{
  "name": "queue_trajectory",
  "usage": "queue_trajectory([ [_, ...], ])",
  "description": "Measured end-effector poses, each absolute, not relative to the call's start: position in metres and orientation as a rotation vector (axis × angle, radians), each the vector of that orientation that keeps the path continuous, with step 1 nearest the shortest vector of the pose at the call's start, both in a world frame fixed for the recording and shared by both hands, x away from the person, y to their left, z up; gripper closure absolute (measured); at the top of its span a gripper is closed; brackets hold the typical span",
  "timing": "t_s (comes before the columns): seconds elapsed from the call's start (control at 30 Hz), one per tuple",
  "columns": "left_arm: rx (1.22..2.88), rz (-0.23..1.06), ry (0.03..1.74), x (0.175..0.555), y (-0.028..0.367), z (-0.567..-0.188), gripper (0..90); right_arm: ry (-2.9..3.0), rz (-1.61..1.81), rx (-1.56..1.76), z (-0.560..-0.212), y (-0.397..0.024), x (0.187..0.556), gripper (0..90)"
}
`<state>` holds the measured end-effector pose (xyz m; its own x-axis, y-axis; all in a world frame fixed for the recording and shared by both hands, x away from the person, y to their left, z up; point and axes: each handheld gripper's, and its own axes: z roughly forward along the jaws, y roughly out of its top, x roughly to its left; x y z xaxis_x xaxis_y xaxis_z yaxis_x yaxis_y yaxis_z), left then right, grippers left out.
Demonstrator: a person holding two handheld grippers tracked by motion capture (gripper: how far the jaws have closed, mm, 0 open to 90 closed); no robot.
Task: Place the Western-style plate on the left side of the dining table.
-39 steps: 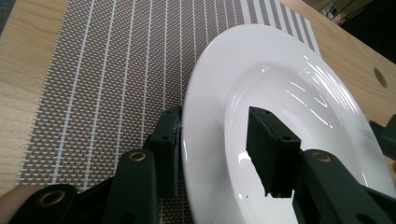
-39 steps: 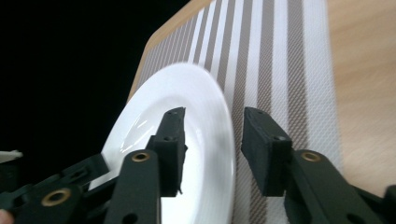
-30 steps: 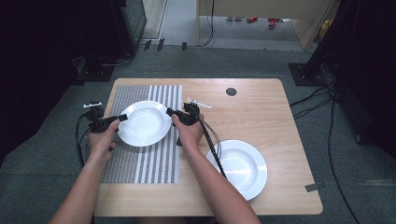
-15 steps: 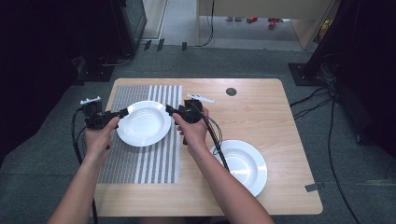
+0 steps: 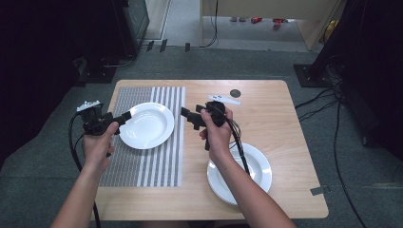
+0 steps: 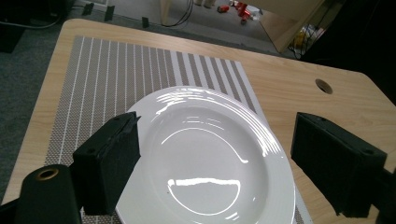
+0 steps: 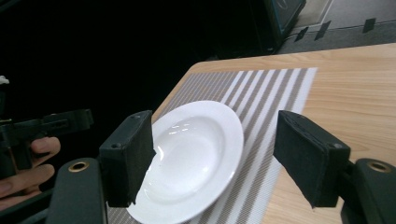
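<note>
A white deep plate [image 5: 146, 125] lies on a grey striped placemat [image 5: 142, 166] on the left half of the wooden table [image 5: 285, 123]. My left gripper [image 5: 121, 118] is at the plate's left rim, open. Along its own jaws the plate [image 6: 205, 154] spans the wide gap of the left gripper [image 6: 217, 126], with one jaw over the rim. My right gripper [image 5: 189, 118] hovers open just right of the plate, apart from it. Its own view looks past the right gripper [image 7: 215, 121] at the plate [image 7: 191, 158] and the left gripper [image 7: 51, 123] beyond.
A second white plate [image 5: 240, 173] sits at the table's front right, partly under the right forearm. A round cable hole [image 5: 235, 93] is near the back edge. Cables [image 5: 332, 118] and dark stands lie on the floor around the table.
The right gripper has drawn back to the right, off the plate's right rim. The plate and the left gripper have hardly moved.
</note>
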<state>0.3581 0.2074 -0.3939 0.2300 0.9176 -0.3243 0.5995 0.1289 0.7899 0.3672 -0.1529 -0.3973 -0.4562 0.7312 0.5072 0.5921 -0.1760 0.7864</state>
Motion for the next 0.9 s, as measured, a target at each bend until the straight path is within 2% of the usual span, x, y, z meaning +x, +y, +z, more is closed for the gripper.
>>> queue_trajectory([
  [0.47,1.581,0.425,1.394,0.326,0.194,-0.387,15.9,1.88,1.662,1.559,-0.392,-0.213,0.336,28.1],
  [0.9,1.588,0.45,1.384,0.298,0.186,-0.401,16.0,1.808,1.606,1.594,-0.398,-0.269,0.307,27.8],
])
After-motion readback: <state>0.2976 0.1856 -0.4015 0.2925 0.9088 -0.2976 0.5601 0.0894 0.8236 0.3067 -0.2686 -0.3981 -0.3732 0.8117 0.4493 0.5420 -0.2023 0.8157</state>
